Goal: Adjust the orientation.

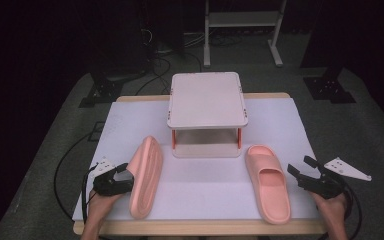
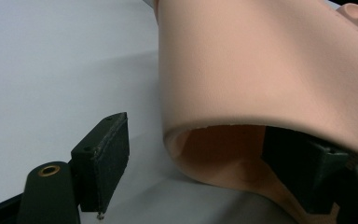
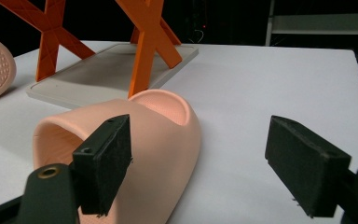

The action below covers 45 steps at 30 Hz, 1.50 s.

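Two pink foam slippers lie on the white mat. The left slipper point(image 1: 146, 179) is tipped up on its side, and my left gripper point(image 1: 128, 178) reaches into it from the left. In the left gripper view the slipper's strap point(image 2: 261, 70) arches over the gripper point(image 2: 196, 144). One jaw sits under the strap inside the shoe, while the other stands apart on the bare mat, so the jaws are open around the strap's edge. The right slipper point(image 1: 268, 182) lies flat, sole down. My right gripper point(image 1: 300, 166) hovers open just to its right, with the slipper point(image 3: 158, 135) ahead of one jaw.
A small two-level rack point(image 1: 206, 100) with a beige top and orange legs point(image 3: 144, 46) stands at the middle back of the mat point(image 1: 205, 185). Cables trail off the table's left side. Dark floor and stands lie beyond the table.
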Tool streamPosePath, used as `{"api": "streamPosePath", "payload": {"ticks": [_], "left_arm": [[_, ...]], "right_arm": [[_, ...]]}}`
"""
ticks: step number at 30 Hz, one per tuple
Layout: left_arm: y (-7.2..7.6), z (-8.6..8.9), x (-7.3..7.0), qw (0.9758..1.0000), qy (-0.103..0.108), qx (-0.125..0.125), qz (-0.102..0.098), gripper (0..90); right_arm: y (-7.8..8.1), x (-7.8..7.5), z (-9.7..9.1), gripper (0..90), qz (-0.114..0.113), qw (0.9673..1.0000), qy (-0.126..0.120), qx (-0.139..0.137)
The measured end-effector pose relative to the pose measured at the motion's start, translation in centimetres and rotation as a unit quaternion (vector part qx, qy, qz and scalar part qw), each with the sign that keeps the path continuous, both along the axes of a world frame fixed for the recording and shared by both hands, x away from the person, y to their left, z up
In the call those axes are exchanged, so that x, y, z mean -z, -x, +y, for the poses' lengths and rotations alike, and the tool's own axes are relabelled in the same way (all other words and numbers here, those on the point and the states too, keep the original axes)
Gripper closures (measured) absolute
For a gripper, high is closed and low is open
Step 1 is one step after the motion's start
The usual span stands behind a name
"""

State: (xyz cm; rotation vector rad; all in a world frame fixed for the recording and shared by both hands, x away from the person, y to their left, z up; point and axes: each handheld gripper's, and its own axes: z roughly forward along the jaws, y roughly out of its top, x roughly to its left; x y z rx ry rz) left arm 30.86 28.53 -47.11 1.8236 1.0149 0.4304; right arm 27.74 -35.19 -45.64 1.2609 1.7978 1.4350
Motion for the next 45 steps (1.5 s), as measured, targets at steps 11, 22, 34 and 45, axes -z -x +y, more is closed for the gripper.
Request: {"api": "streamPosePath", "payload": {"ticks": [11,22,34,45], "left_arm": [[-0.3,-0.6,-0.1,0.9998,0.01,0.015,0.002,36.7],[-0.3,-1.5,-0.5,0.9995,0.021,0.02,-0.011,38.6],[-0.2,-2.1,-0.8,0.999,0.03,0.023,-0.022,40.2],[-0.2,-2.6,-1.0,0.9985,0.03,0.029,-0.034,44.5]], "right_arm": [[0.1,0.0,0.2,21.8,0.002,1.0,-0.001,-0.006],[0.1,0.0,0.3,21.8,0.004,1.0,0.001,-0.008],[0.2,0.1,0.3,21.8,0.006,0.9999,-0.002,-0.01],[0.2,0.2,0.5,21.8,0.009,0.9999,-0.003,-0.014]]}}
